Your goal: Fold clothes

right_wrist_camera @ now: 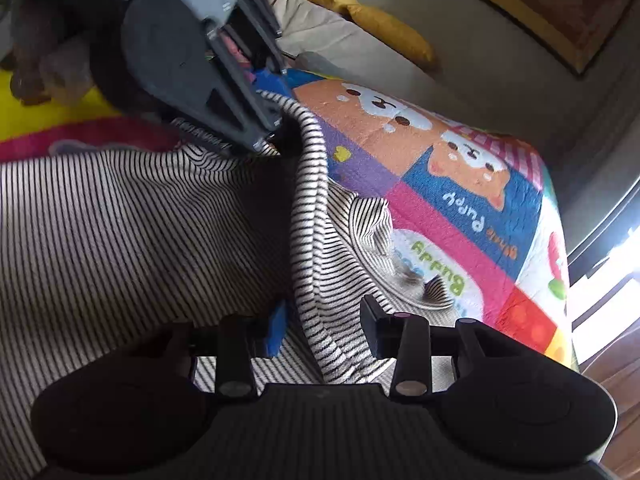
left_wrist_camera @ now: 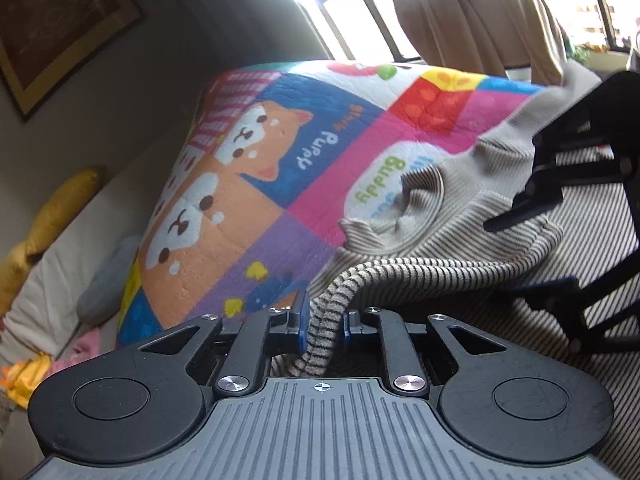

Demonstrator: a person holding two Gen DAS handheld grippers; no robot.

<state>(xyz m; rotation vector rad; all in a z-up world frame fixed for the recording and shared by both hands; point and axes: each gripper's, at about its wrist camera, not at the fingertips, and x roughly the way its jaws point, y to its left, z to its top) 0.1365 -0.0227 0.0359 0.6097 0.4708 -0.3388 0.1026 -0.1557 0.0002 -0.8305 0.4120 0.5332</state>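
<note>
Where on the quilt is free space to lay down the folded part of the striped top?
The quilt is bare beyond the striped top's collar, up to the wall-side edge. The near side is crowded: left gripper and right gripper both pinch the top.

Daylight pours in through the window (left_wrist_camera: 352, 12) beyond the far edge of the quilt (left_wrist_camera: 320, 152), blown out to white glare in both my views, while my right gripper (right_wrist_camera: 324, 328) sits in deep shadow with its body nearly black. My left gripper (left_wrist_camera: 324, 320) is evenly lit and sharp, though seen from my right wrist it smears with motion blur. Both fisheye views bend the framed picture (left_wrist_camera: 60, 32) and wall near the edges.
</note>
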